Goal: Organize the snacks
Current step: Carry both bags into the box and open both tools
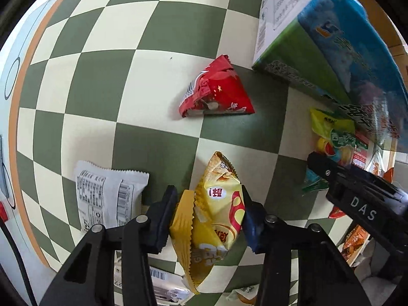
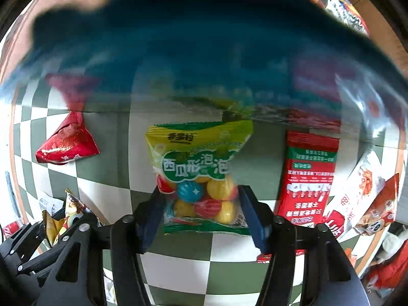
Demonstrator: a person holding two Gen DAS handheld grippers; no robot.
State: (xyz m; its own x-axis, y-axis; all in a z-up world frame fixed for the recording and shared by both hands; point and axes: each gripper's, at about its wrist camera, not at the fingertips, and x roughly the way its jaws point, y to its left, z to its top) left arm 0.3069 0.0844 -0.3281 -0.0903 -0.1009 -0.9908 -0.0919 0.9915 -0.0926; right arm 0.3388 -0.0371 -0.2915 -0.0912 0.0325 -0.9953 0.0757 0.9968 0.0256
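Observation:
My left gripper (image 1: 207, 201) is shut on a yellow chip bag (image 1: 216, 219) and holds it above the checkered cloth. My right gripper (image 2: 201, 204) is shut on a green bag of coloured gum balls (image 2: 201, 176), close to the blue cardboard box (image 2: 204, 46), which is blurred. In the left wrist view the same box (image 1: 331, 51) stands at the upper right, with the gum-ball bag (image 1: 334, 137) and the right gripper's body beside it. A red triangular snack pack (image 1: 216, 91) lies on the cloth, also seen in the right wrist view (image 2: 68, 142).
A white packet (image 1: 107, 196) lies label-up at the lower left of the checkered tablecloth (image 1: 102, 76). A red sachet (image 2: 308, 176) and several white-and-orange packets (image 2: 364, 191) lie right of my right gripper. The table's orange edge (image 1: 14, 117) runs along the left.

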